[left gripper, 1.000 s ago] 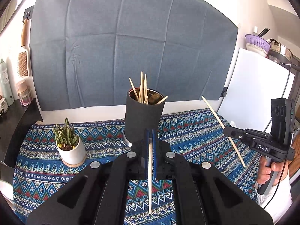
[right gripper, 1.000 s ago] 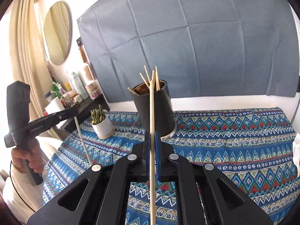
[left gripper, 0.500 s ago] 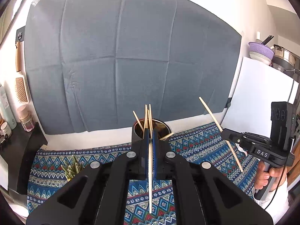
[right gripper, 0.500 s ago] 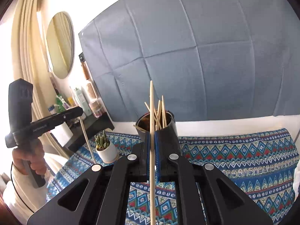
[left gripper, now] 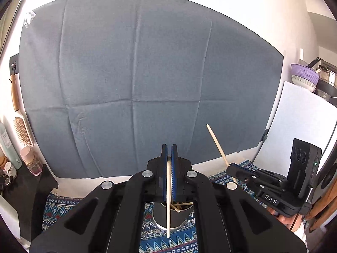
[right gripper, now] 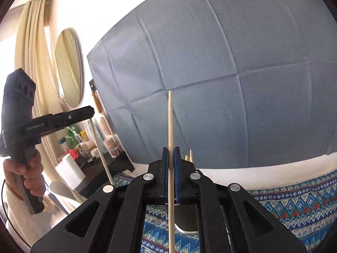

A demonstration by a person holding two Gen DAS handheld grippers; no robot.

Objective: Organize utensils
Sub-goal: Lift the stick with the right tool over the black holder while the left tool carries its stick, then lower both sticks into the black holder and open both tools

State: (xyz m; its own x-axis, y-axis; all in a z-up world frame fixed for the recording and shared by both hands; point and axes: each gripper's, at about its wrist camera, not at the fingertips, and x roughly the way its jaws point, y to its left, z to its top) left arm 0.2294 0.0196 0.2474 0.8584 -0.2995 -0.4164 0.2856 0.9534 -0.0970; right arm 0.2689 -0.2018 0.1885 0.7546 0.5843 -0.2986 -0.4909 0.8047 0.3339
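My left claw pinches one thin wooden chopstick above the tall black holder cup; my right claw pinches another. I should lower each straight, tip first, slowly.

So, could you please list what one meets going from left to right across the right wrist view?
Left gripper in a hand → its chopstick → right gripper clamping a chopstick → patterned tablecloth.

"DAS" | right tongs body | "GenRobot.AI" | left tongs side
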